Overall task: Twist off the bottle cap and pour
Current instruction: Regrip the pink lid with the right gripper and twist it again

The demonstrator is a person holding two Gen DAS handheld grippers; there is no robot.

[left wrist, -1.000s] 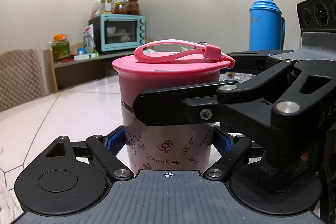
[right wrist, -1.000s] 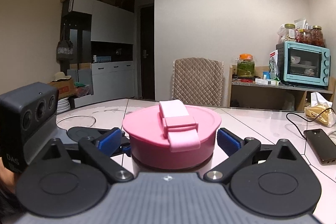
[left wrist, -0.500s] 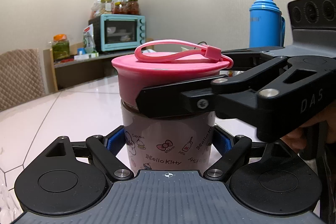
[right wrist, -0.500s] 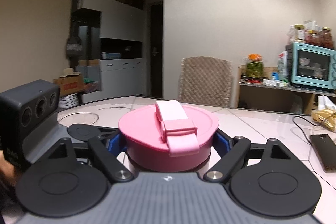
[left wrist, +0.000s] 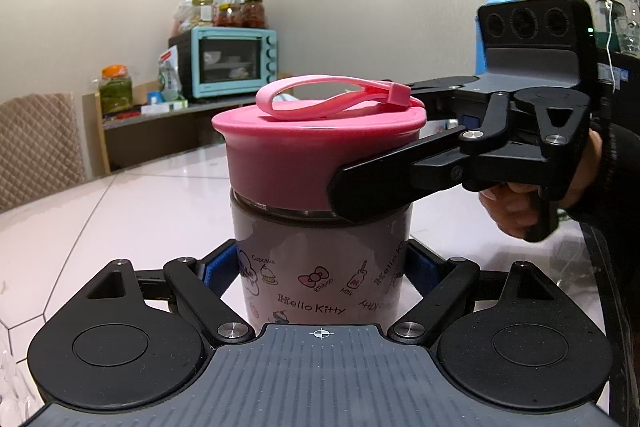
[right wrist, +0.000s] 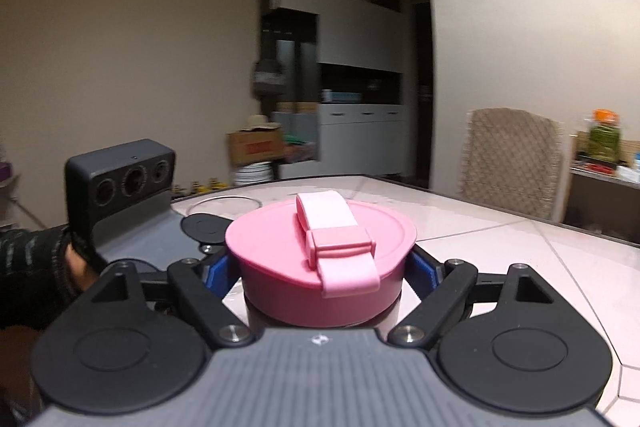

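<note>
On the white tiled table (left wrist: 120, 211), the left gripper (left wrist: 322, 267) pinches the upright Hello Kitty bottle (left wrist: 320, 267) low on its body (blue pads flush against both sides), while the right gripper (right wrist: 322, 267) clamps its pink screw cap (right wrist: 320, 263).

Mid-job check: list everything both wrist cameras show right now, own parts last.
bottle: one, pale with cartoon print, upright on table
cap: one, pink, on bottle, strap on top
table: one, white glossy
toaster oven: one, teal, back shelf
jars: several, on the oven
green jar: one, orange lid, shelf
flask: one, blue, behind right gripper
chair: one, beige quilted
cabinet: white, far wall
left gripper: shut on bottle
right gripper: shut on cap
hand: one, holding the right gripper
</note>
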